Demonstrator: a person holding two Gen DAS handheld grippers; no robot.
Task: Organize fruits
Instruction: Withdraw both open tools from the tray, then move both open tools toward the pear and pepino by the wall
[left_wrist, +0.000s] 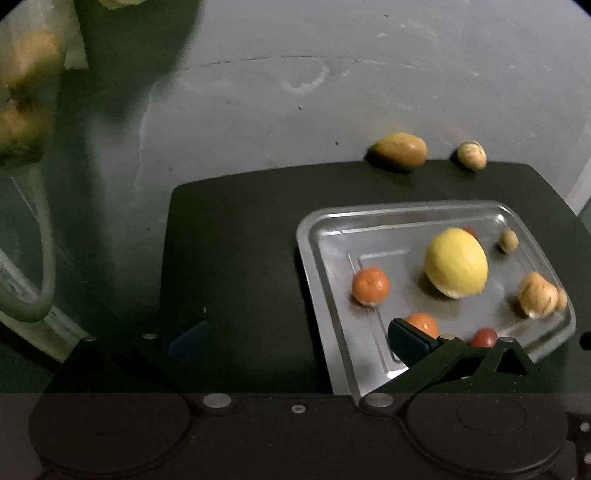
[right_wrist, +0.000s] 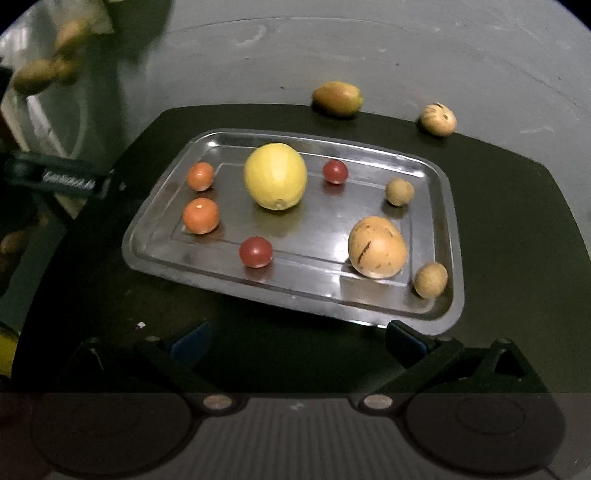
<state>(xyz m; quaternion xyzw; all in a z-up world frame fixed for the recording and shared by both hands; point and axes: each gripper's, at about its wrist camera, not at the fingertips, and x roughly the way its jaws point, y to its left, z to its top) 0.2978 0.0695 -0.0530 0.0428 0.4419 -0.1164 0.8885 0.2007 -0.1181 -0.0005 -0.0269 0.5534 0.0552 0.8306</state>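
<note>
A steel tray (right_wrist: 155, 236) lies on a dark mat (right_wrist: 517, 229). In it sit a yellow lemon (right_wrist: 275, 176), two orange fruits (right_wrist: 201, 215) (right_wrist: 200, 176), two red fruits (right_wrist: 255, 252) (right_wrist: 335, 171), a tan fruit (right_wrist: 376, 246) and two small brown ones (right_wrist: 430, 280) (right_wrist: 399, 191). Beyond the tray, at the mat's far edge, lie a brownish oval fruit (right_wrist: 337, 98) and a tan round fruit (right_wrist: 437, 119). My right gripper (right_wrist: 299, 341) is open, just short of the tray's near rim. My left gripper (left_wrist: 295, 339) is open at the tray (left_wrist: 317, 258), its right finger over an orange fruit (left_wrist: 422, 324). The left wrist view shows the lemon (left_wrist: 456, 262).
The mat rests on a pale grey surface (left_wrist: 332, 74). A clear bag of yellowish fruit (left_wrist: 26, 92) hangs at the upper left. The other gripper's black body (right_wrist: 55, 177) shows at the left of the right wrist view.
</note>
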